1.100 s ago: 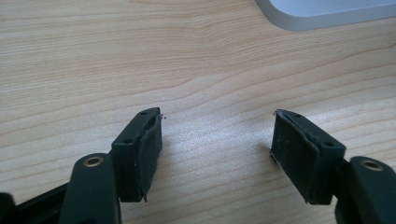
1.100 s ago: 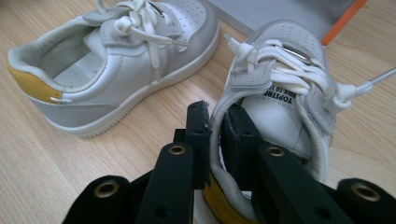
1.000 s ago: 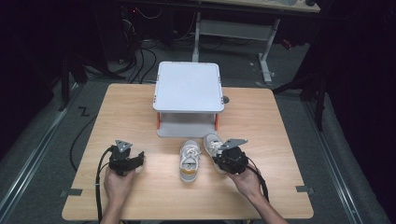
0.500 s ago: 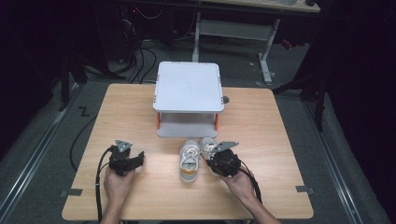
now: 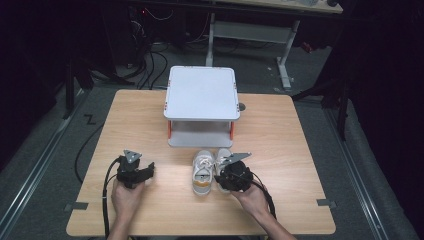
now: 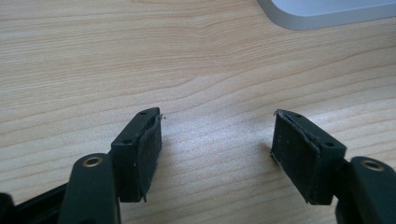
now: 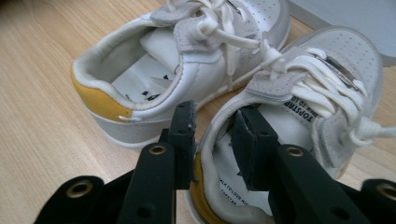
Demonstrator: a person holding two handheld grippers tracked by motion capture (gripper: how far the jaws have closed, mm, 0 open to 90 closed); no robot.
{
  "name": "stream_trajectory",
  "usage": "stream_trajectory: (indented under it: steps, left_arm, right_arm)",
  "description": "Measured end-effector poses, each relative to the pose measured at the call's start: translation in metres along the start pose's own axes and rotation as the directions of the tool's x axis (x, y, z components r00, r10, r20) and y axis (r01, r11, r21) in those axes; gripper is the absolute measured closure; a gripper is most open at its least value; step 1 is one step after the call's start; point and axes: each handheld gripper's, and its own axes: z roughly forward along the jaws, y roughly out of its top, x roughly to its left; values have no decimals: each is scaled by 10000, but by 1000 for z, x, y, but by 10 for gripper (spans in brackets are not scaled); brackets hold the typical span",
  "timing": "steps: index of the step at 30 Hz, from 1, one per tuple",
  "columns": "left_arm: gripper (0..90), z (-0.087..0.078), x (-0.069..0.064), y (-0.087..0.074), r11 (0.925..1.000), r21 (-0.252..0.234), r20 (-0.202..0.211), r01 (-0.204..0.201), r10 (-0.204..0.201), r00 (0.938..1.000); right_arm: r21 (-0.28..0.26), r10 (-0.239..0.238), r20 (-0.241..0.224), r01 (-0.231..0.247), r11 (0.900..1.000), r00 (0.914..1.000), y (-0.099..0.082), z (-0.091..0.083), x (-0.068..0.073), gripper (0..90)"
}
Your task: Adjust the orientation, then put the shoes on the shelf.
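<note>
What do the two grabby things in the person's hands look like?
Both are black. The left gripper and the right gripper each carry a grey three-cornered plate on top and trail a black cable. Each has two flat black fingers with rubbery pads and brass-coloured rivets. The forearms are bare, with no sleeves.

Wooden table (image 5: 300, 145) bears white stand (image 5: 202, 95), two shoes (image 5: 204, 172).
</note>
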Motion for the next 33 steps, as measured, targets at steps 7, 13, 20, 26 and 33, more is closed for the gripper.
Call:
stream_trajectory:
  steps: [7, 13, 20, 26, 33]
  left_arm:
    - [331, 0, 0, 0, 10000, -12, 37, 31, -31, 10000]
    - [329, 0, 0, 0, 10000, 8, 24, -13, 13, 10000]
    - [328, 0, 0, 0, 10000, 1, 40, -5, 5, 10000]
    - [327, 0, 0, 0, 10000, 9, 30, -1, 1, 10000]
    - [325, 0, -1, 0, 10000, 62, -22, -76, 76, 10000]
  right_arm:
    - [-140, 126, -303, -130, 9998, 9995, -1, 1, 0, 640]
    - [-498, 388, -887, -433, 9978, 9953, -5, -2, -6, 539]
    - [-1382, 494, -913, -618, 9885, 9946, -13, -17, -10, 528]
    - [-2741, 407, -210, -449, 9607, 9990, -27, -35, -21, 497]
    - [-3073, 1321, 988, -961, 9467, 9863, -44, -39, -52, 478]
